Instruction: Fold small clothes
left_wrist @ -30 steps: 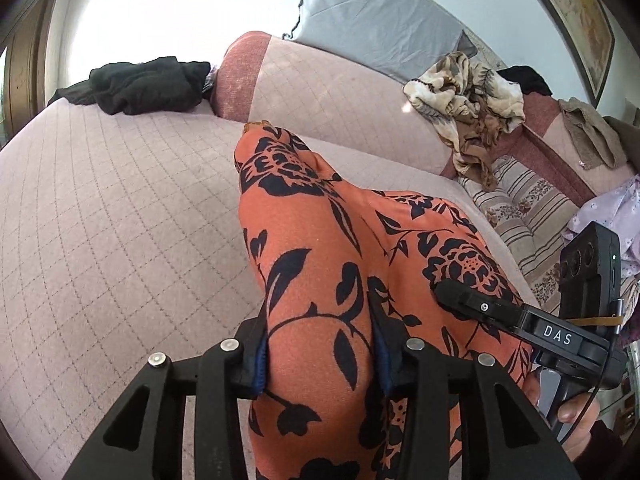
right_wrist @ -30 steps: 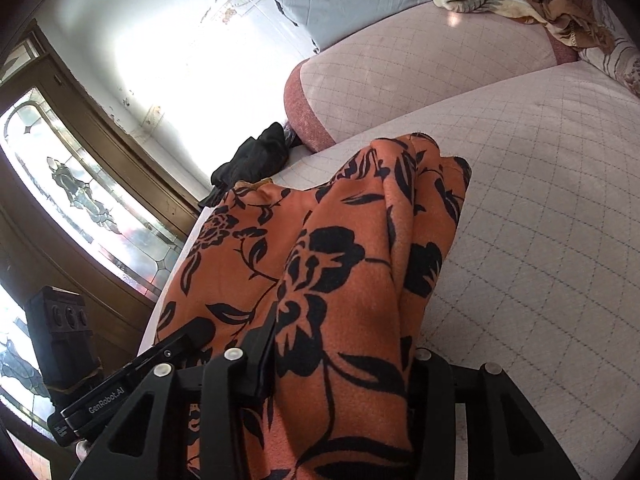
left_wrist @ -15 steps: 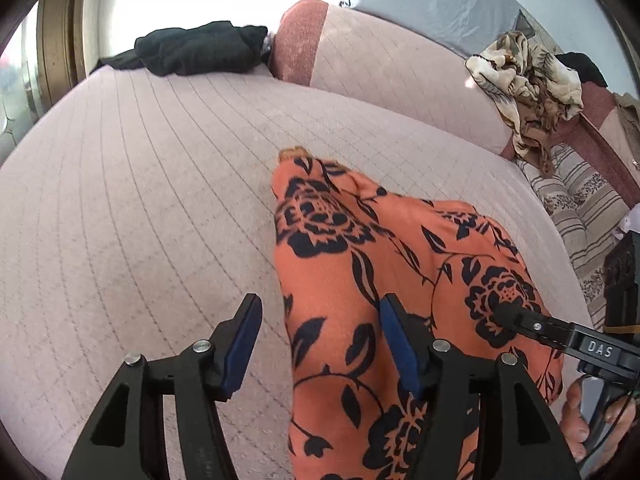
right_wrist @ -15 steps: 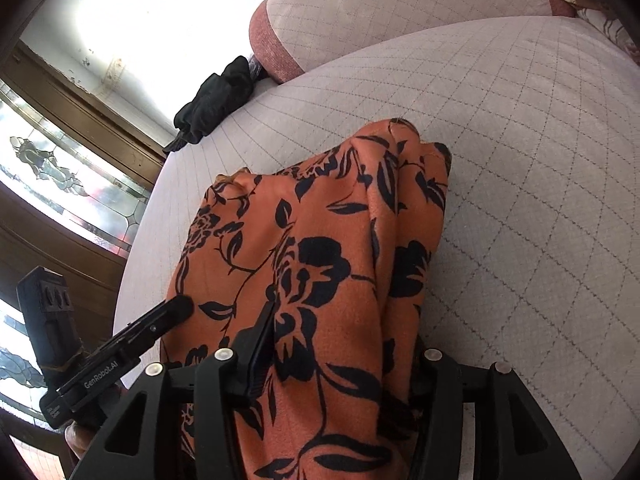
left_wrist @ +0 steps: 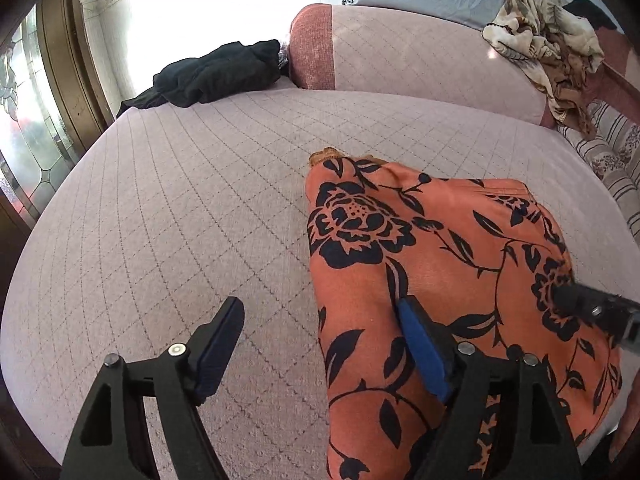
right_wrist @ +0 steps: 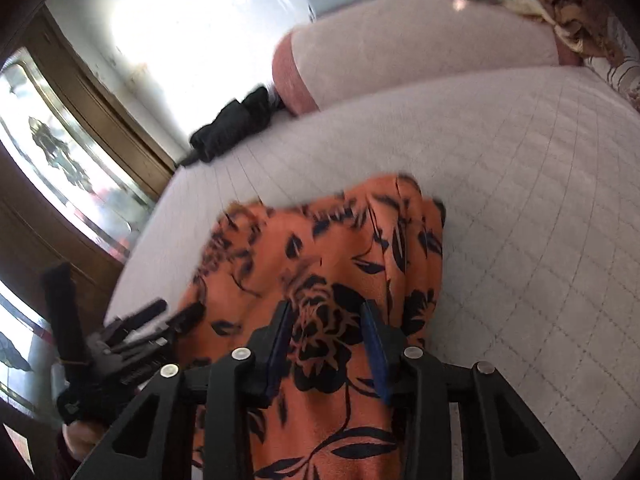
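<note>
An orange garment with black flowers (left_wrist: 432, 256) lies on the pale pink quilted bed (left_wrist: 180, 220); it also shows in the right wrist view (right_wrist: 320, 260). My left gripper (left_wrist: 320, 324) is open wide at the garment's left edge, its right finger (left_wrist: 420, 344) resting on the cloth, its left finger over bare bed. My right gripper (right_wrist: 326, 328) is open, its jaws apart over the garment's near part, with cloth lying between and under them. The left gripper shows blurred at the left of the right wrist view (right_wrist: 160, 320).
A black garment (left_wrist: 216, 72) lies at the bed's far left corner. A pink bolster (left_wrist: 420, 52) runs along the back, with a beige patterned cloth (left_wrist: 548, 44) on it. A wooden stained-glass door (left_wrist: 36, 120) stands left. Striped bedding (left_wrist: 612, 160) lies at the right.
Both grippers have let go of the orange garment and opened. The garment has dropped flat onto the bed. The left gripper has pulled back and to the left.
</note>
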`<state>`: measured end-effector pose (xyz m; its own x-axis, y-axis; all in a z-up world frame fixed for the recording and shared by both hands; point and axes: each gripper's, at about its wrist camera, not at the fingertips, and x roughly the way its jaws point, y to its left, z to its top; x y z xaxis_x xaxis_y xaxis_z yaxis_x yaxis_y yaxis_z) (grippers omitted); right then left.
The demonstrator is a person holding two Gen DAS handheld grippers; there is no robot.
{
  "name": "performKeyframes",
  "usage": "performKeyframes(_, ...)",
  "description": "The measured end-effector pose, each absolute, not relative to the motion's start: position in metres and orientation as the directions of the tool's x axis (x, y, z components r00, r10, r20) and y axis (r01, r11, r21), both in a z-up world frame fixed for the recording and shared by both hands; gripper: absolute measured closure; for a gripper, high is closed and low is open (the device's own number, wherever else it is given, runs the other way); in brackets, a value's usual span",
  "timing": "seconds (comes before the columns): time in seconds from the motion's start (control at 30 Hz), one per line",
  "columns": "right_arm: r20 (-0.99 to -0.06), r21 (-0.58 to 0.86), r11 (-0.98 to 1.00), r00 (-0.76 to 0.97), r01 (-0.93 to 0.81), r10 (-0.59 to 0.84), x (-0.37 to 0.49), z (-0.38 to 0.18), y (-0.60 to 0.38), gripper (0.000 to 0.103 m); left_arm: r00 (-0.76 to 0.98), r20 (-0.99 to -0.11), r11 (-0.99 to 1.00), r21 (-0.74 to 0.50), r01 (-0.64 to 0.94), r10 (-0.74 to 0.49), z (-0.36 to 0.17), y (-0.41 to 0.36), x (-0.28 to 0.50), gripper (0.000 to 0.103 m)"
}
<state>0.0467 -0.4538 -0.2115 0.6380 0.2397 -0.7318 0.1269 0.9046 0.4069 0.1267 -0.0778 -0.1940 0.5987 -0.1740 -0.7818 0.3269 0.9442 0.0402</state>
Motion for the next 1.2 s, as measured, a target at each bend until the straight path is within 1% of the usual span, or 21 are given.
performKeyframes(0.03, -0.764, 0.378, 0.915, 0.606, 0.143, 0.221, 0.051, -0.221, -0.453, 0.064, 0.604, -0.779, 0.944, 0.046, 0.326, -0.170, -0.194, -0.078, 0.126, 0.020)
performKeyframes(0.2, -0.741, 0.391, 0.909, 0.635, 0.145, 0.218, 0.041, -0.215, -0.459, 0.065, 0.629, -0.762, 0.951, 0.055, 0.304, -0.157, -0.184, -0.075, 0.117, 0.019)
performKeyframes(0.27, -0.716, 0.377, 0.915, 0.673, 0.146, 0.187, 0.026, -0.207, -0.465, 0.065, 0.656, -0.740, 0.957, 0.063, 0.282, -0.145, -0.171, -0.072, 0.104, 0.019)
performKeyframes(0.37, -0.636, 0.326, 0.937, 0.762, 0.127, 0.118, -0.002, -0.181, -0.460, 0.064, 0.707, -0.697, 0.964, 0.084, 0.252, -0.124, -0.144, -0.068, 0.078, 0.019)
performKeyframes(0.47, -0.564, 0.325, 0.937, 0.821, 0.124, 0.087, -0.034, -0.164, -0.452, 0.064, 0.763, -0.641, 0.967, 0.126, 0.219, -0.089, -0.115, -0.061, 0.052, 0.015)
performKeyframes(0.5, -0.554, 0.321, 0.939, 0.828, 0.125, 0.079, -0.044, -0.162, -0.447, 0.064, 0.777, -0.624, 0.969, 0.133, 0.208, -0.081, -0.106, -0.059, 0.045, 0.012)
performKeyframes(0.57, -0.544, 0.310, 0.942, 0.837, 0.129, 0.064, -0.063, -0.158, -0.438, 0.064, 0.805, -0.588, 0.974, 0.130, 0.188, -0.077, -0.087, -0.050, 0.030, 0.011)
performKeyframes(0.63, -0.532, 0.326, 0.938, 0.843, 0.117, 0.080, -0.078, -0.153, -0.432, 0.064, 0.827, -0.556, 0.978, 0.119, 0.173, -0.079, -0.070, -0.042, 0.017, 0.006)
performKeyframes(0.73, -0.514, 0.309, 0.943, 0.856, 0.121, 0.059, -0.100, -0.139, -0.425, 0.063, 0.853, -0.516, 0.981, 0.117, 0.152, -0.071, -0.049, -0.033, 0.000, 0.005)
performKeyframes(0.77, -0.504, 0.296, 0.948, 0.863, 0.120, 0.048, -0.107, -0.132, -0.423, 0.060, 0.860, -0.505, 0.982, 0.116, 0.147, -0.069, -0.043, -0.031, -0.006, 0.005)
performKeyframes(0.8, -0.493, 0.285, 0.951, 0.870, 0.122, 0.036, -0.113, -0.125, -0.422, 0.040, 0.866, -0.496, 0.983, 0.115, 0.145, -0.069, -0.038, -0.030, -0.011, 0.005)
performKeyframes(0.83, -0.475, 0.279, 0.952, 0.880, 0.124, 0.025, -0.121, -0.117, -0.420, 0.031, 0.869, -0.490, 0.983, 0.114, 0.146, -0.072, -0.033, -0.029, -0.014, 0.004)
performKeyframes(0.9, -0.437, 0.275, 0.954, 0.899, 0.121, 0.012, -0.133, -0.100, -0.418, 0.031, 0.871, -0.483, 0.981, 0.113, 0.159, -0.086, -0.024, -0.029, -0.023, 0.004)
performKeyframes(1.03, -0.415, 0.242, 0.962, 0.910, 0.124, -0.012, -0.151, -0.072, -0.411, 0.031, 0.866, -0.484, 0.976, 0.098, 0.195, -0.124, -0.012, -0.031, -0.039, 0.004)
performKeyframes(1.2, -0.398, 0.206, 0.970, 0.917, 0.128, -0.037, -0.168, -0.051, -0.404, 0.031, 0.865, -0.476, 0.973, 0.072, 0.217, -0.158, 0.001, -0.030, -0.055, 0.004)
